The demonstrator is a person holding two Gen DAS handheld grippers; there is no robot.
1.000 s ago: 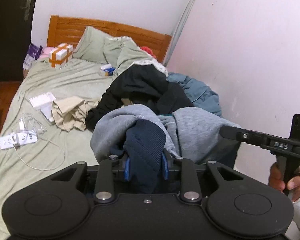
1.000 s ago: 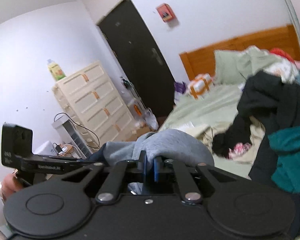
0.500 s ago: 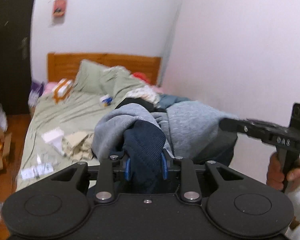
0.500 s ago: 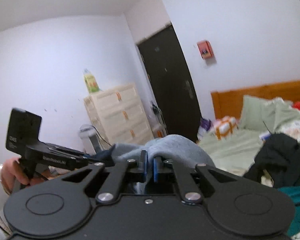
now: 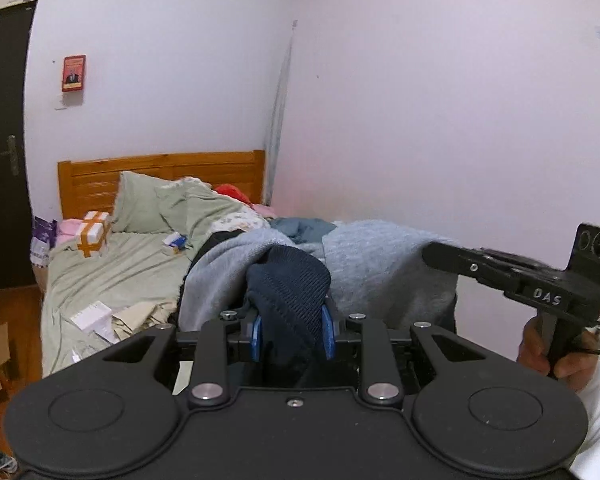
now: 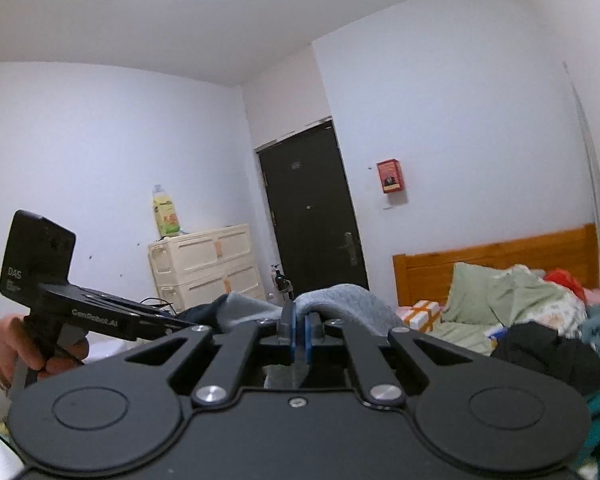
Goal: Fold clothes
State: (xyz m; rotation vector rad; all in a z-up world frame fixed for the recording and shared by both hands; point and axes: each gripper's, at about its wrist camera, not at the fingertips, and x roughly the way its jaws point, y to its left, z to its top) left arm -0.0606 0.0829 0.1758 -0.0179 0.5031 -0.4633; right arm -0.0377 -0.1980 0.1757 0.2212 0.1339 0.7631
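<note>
The sweatshirt is grey fleece with a dark navy ribbed band. It looks thick and soft, limp rather than stiff, and of moderate weight, so it should sag wherever it is unsupported and bunch up rather than slip. Judging by this, the best holds are at thick edges such as the ribbed band or a seam, with the two holds spread well apart so the cloth hangs flat.

The left tongs are part closed on a thick wad of the navy band, the blue pads pressing it from both sides. The right tongs are nearly shut, pinching a thin grey fold that humps over their tips.

The sweatshirt hangs in the air between the two tongs, above the near end of the bed, draped forward over each pair. In the left view, the grey cloth runs across to the right tongs at the picture's right edge. Other clothes lie heaped on the bed behind.
</note>
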